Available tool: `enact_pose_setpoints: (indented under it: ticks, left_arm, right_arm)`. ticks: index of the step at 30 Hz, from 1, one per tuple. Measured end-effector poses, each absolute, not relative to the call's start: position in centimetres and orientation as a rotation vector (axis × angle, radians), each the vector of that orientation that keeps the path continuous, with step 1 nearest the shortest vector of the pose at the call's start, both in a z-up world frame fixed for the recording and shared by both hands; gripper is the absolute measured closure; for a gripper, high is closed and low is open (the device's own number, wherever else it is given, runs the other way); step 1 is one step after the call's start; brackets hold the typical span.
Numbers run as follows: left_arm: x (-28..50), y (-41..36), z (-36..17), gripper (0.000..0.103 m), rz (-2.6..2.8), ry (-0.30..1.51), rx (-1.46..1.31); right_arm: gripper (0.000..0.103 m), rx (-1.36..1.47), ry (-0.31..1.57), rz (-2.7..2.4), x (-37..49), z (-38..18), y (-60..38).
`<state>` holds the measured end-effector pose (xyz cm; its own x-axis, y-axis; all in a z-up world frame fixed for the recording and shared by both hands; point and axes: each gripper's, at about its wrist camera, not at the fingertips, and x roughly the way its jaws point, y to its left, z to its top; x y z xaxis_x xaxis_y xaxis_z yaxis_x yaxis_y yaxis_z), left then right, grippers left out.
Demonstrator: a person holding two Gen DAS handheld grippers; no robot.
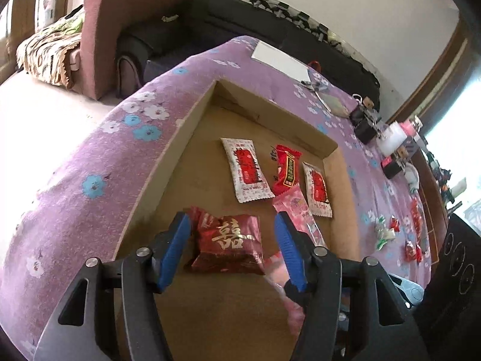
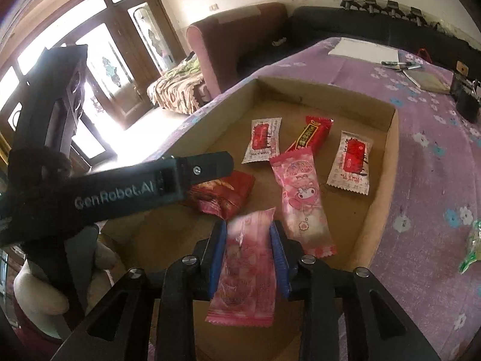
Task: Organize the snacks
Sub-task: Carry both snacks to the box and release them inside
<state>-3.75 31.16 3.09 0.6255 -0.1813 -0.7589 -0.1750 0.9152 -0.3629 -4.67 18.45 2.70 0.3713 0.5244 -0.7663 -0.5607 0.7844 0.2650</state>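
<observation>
A shallow cardboard box (image 1: 168, 156) (image 2: 387, 162) lies on the purple flowered cloth. In it lie two white-and-red packets (image 1: 248, 170) (image 2: 263, 140), a red bar (image 1: 287, 165) (image 2: 312, 134), a pink packet (image 2: 302, 198) (image 1: 296, 207) and a dark red pouch with gold script (image 1: 230, 245) (image 2: 224, 194). My left gripper (image 1: 231, 228) is open, its blue pads on either side of the dark red pouch. My right gripper (image 2: 248, 231) is shut on a second pink packet (image 2: 246, 270), held above the box's near part.
Loose sweets (image 1: 399, 234) and a green wrapper (image 2: 472, 246) lie on the cloth right of the box. A notebook (image 2: 363, 49), pens, bottles and dark cases stand at the table's far side. An armchair (image 1: 102, 30) and sofa stand behind.
</observation>
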Motion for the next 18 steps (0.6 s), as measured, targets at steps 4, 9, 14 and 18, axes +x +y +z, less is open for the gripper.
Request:
enact_pose_setpoints:
  ticks: [4,9,14,18]
  left_arm:
    - [-4.9,31.6,4.2,0.045,0.025,0.873,-0.440]
    - [-6.9,30.4,6.7,0.045,0.004,0.806,-0.442]
    - [-8.1,26.9,8.4,0.040,-0.056,0.789,-0.412]
    - [-8.5,23.3,8.8,0.040,-0.107,0.801,-0.369]
  right_arm:
    - [0.069,-0.032,0.941,0.696,-5.1,3.7,17.7]
    - [0.065,-0.005,0.893,0.688,-6.3,5.3,15.7]
    - [0.061,0.023,0.861,0.662,-7.3,6.4,12.8]
    - [0.061,0.031,0.846,0.606,-8.0,6.4,9.0]
